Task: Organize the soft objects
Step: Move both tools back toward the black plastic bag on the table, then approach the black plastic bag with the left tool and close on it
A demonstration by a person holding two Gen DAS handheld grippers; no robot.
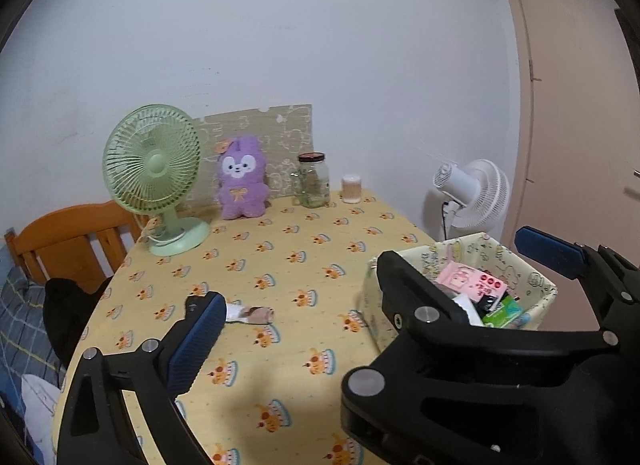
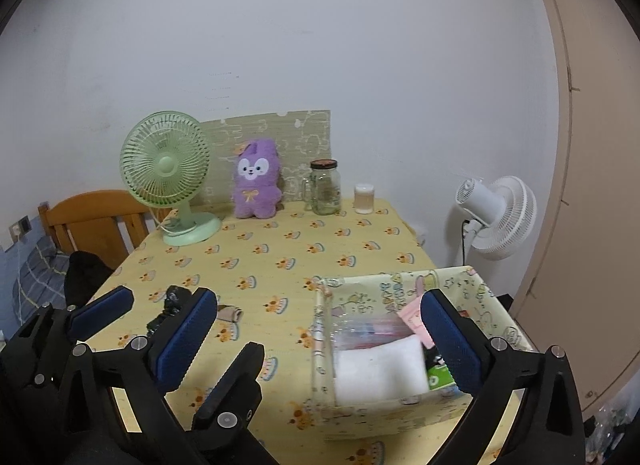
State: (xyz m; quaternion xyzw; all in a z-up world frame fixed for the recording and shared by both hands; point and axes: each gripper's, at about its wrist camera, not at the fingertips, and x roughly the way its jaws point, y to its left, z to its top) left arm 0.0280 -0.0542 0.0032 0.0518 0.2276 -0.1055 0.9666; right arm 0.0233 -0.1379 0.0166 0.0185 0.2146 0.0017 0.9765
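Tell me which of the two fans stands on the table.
The green fan, at the table's back left beside the purple plush. The white fan stands off the table, beyond its right edge.

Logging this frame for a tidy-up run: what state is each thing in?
left gripper: open, empty
right gripper: open, empty
fabric bin: upright, open-topped, partly filled
small packet: lying flat on the tablecloth
plush bunny: upright
glass jar: lidded

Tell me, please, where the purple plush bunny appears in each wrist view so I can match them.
Left wrist: purple plush bunny left of centre, at the table's far edge.
Right wrist: purple plush bunny left of centre, against the patterned board.
Shared landmark: green desk fan just left of it.
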